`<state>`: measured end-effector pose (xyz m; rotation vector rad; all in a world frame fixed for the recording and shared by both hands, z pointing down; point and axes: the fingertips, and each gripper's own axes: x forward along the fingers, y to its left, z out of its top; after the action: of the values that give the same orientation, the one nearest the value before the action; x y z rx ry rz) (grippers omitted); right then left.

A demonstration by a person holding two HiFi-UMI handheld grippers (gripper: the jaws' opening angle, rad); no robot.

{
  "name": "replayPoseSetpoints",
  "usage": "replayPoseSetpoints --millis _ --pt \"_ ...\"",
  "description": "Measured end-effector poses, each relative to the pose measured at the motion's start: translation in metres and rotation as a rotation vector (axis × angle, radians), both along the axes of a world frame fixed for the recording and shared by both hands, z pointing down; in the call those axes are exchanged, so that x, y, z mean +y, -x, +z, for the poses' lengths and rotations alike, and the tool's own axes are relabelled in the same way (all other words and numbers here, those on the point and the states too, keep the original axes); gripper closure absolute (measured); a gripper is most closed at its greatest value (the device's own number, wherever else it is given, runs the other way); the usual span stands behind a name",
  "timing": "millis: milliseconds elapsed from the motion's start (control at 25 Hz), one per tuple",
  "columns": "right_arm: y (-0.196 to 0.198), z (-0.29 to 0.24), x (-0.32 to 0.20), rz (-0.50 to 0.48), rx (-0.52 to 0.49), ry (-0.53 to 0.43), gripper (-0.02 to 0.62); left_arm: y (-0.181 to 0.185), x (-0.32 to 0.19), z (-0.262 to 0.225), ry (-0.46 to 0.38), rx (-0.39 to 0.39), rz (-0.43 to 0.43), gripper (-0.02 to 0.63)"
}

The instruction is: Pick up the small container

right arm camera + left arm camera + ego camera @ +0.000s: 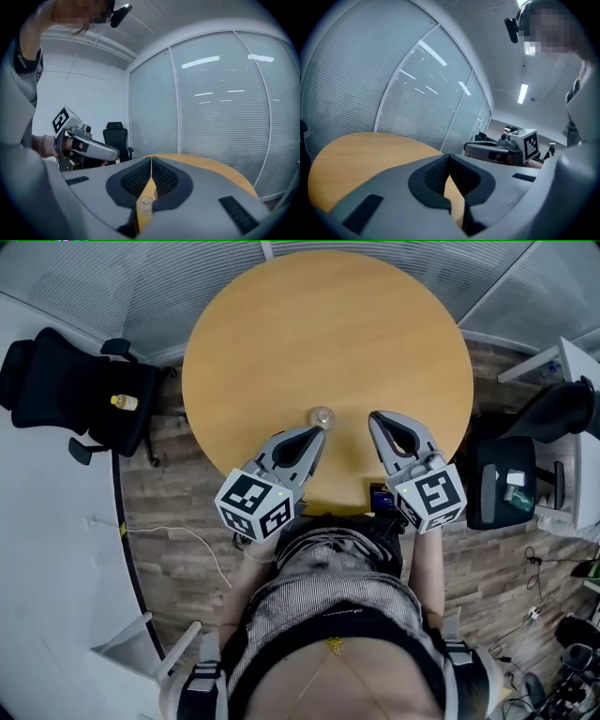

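The small container (322, 416), a clear round jar with a pale lid, stands on the round wooden table (328, 324) near its front edge. My left gripper (317, 432) is shut and empty, its tips just short of the jar on the near side. My right gripper (377, 417), also shut and empty, lies to the jar's right with a gap between them. In the right gripper view the jaws meet at the tips of the right gripper (151, 158), and a small pale capped shape (146, 202) shows in the slit below them. In the left gripper view the left gripper (449, 156) hides the jar.
A black office chair (56, 381) with a yellow bottle (124, 402) on it stands left of the table. Another chair (506, 488) and a white desk are at the right. A dark device (381, 495) sits at the table's near edge. Glass walls with blinds stand behind.
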<state>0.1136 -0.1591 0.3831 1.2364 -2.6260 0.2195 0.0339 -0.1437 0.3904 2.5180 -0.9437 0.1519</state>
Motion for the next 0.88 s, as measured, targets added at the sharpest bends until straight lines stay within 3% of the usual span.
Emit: replayPoseSetpoints --millis 280,880 --pt "-0.02 0.0 0.006 -0.077 -0.017 0.002 0.575 -0.029 0.007 -0.008 -0.029 -0.02 -0.032 0.601" --pt "-0.036 0.005 0.017 -0.207 -0.002 -0.004 0.575 -0.051 0.026 -0.005 -0.026 -0.028 -0.138 0.601"
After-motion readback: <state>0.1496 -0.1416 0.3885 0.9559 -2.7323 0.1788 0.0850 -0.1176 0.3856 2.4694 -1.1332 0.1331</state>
